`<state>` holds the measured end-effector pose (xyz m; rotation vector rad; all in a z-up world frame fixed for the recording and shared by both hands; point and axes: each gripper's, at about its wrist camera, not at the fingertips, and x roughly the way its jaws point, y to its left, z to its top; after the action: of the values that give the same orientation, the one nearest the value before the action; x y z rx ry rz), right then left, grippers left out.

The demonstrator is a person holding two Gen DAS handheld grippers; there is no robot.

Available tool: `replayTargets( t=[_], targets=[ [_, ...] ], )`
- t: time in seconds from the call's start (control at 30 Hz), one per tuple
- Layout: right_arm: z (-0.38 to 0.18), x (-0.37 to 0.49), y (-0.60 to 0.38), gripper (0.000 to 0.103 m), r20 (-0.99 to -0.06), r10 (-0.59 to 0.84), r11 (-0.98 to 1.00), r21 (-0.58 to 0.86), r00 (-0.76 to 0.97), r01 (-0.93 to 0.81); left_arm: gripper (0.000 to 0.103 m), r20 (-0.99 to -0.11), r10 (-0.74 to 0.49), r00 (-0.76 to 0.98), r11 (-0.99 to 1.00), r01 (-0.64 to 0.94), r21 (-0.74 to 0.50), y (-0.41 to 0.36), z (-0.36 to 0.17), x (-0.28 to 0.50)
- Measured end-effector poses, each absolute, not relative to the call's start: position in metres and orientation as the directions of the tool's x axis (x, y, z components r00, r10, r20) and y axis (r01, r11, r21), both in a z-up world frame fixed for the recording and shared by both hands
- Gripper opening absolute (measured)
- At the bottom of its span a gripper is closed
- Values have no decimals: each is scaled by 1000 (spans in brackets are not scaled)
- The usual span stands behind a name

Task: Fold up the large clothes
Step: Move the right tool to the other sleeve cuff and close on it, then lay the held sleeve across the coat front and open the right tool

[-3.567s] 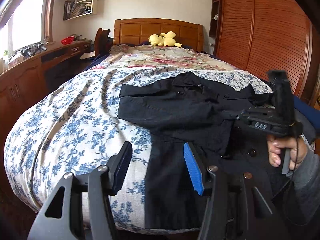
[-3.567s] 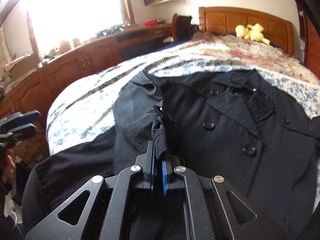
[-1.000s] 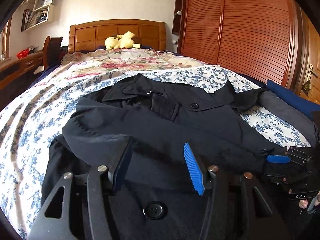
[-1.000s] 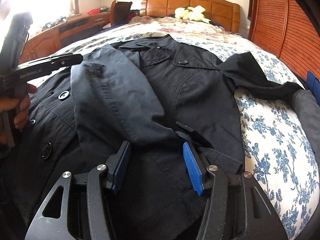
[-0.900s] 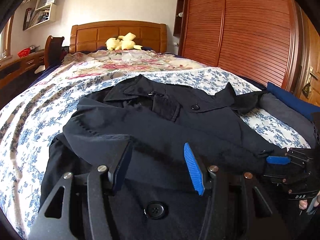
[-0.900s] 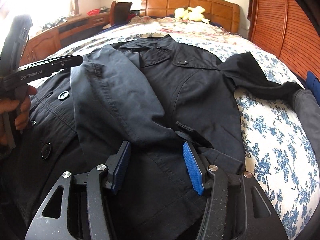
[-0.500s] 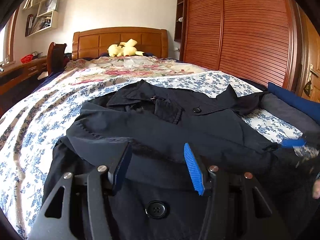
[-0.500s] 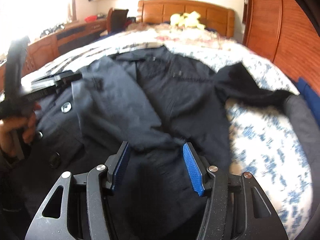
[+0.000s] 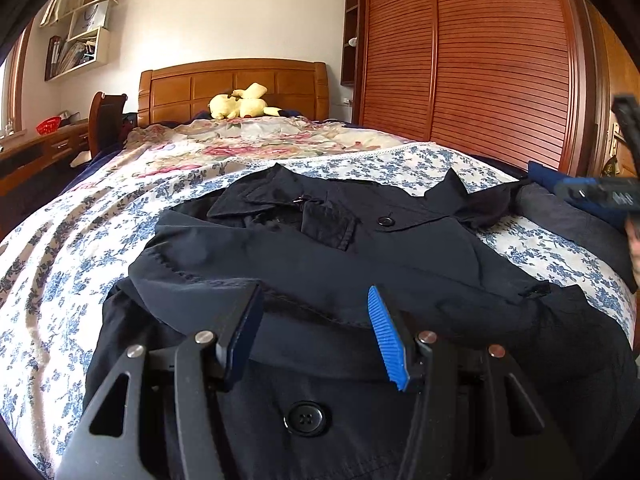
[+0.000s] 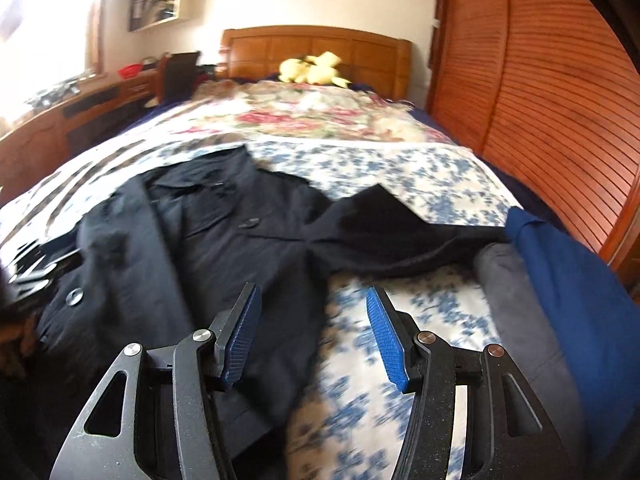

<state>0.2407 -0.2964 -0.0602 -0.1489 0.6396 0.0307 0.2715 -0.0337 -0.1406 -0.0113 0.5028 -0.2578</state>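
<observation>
Left gripper (image 9: 312, 320) hovering over near hem, jaws spread, pinching nothing. Right gripper (image 10: 312, 320) likewise spread and empty. Black coat (image 9: 360, 264) lying buttoned on the bed (image 9: 60, 264), one sleeve (image 10: 392, 236) stretching right. Yellow plush toy (image 9: 240, 106) sitting far, by headboard (image 9: 232, 84).

Home bedroom: bed (image 9: 100, 240), wooden headboard (image 9: 236, 84), louvred wardrobe (image 9: 472, 60).

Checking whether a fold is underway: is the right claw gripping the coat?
No: the right claw is open, nothing between its pads, above the black coat.
</observation>
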Motion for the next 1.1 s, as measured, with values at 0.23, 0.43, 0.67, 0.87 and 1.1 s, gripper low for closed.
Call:
replayTargets(
  t=[0.23,0.43,0.67,0.87,1.1],
  targets=[
    [-53,292,-329,56,-603,-107,988,-151,791,19,53,-475,-247,844,968,242,-73,-35,-141,271],
    [-79,337,-359,56,-657,-200,977,-192,727,96,53,-473,-248,845,967,245,-69,-36,-141,271],
    [-116,371,-392,49,-744,-226,973,-146,628,177,54,-474,-250,844,967,245,-73,-34,-141,271],
    [-124,385,-396,30,-773,-202,976,-107,601,190,54,-474,-249,844,967,247,-69,-33,-141,271],
    [-123,397,-389,3,-767,-205,978,-134,609,161,54,-476,-251,843,966,250,-68,-34,-141,270]
  ],
)
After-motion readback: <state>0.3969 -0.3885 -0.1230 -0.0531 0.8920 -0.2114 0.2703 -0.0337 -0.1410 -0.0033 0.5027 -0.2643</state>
